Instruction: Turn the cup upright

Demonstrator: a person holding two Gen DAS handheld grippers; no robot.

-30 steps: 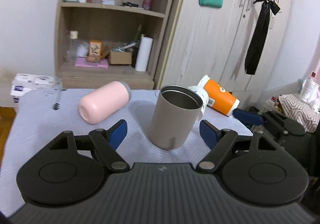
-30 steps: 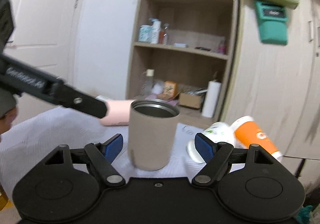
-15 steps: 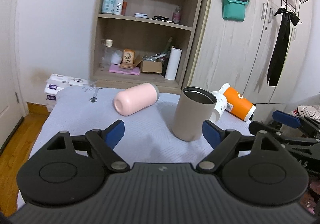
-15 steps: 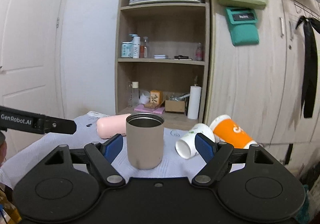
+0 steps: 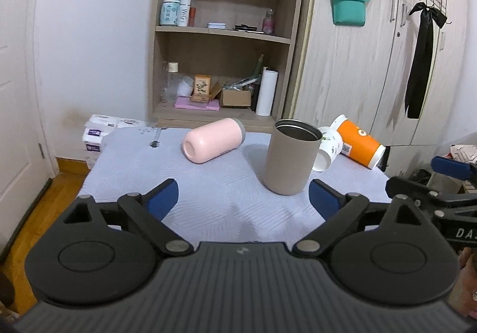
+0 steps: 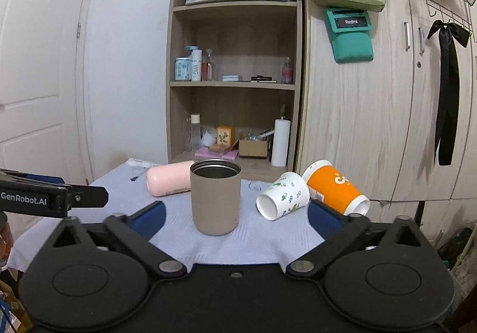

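A tan metal cup [image 5: 290,158] stands upright, mouth up, on the cloth-covered table [image 5: 208,193]; it also shows in the right wrist view [image 6: 215,197]. My left gripper [image 5: 243,199] is open and empty, held back from the cup. My right gripper [image 6: 237,218] is open and empty, also short of the cup. A pink cup [image 5: 213,139] lies on its side at the back left. A white floral paper cup [image 6: 281,194] and an orange paper cup [image 6: 335,187] lie on their sides to the right.
A wooden shelf unit [image 6: 235,79] with bottles and boxes and a wardrobe [image 6: 372,94] stand behind the table. The right gripper's body [image 5: 441,184] shows at the right of the left wrist view. The left gripper's body [image 6: 50,197] shows at the left of the right wrist view.
Both grippers have drawn back from the upright tan cup, which now looks smaller and farther. The cup has stayed standing where it was.
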